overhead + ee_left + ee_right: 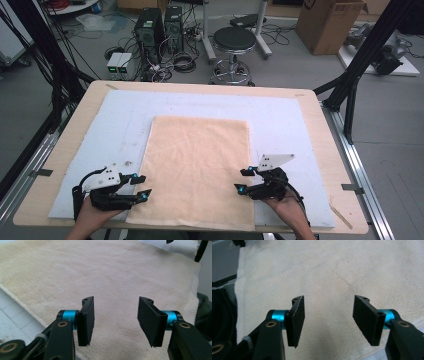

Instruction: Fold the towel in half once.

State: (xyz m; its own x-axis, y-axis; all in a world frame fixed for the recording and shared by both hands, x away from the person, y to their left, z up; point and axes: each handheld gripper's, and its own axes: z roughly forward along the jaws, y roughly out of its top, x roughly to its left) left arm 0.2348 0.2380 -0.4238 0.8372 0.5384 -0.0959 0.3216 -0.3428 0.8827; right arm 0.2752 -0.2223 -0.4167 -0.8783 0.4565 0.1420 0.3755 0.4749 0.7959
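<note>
At about seven o'clock on the bench (320, 120), the left tongs (142, 186) hover at the left edge of the peach towel (197, 165), jaws apart with nothing between them. The towel lies flat on a pale blue mat (115, 125), at the middle of the bench and reaching its near edge. At about five o'clock, the right tongs (243, 180) sit at the towel's right edge, jaws likewise apart and empty, pointing inward toward the left tongs across the cloth.
</note>
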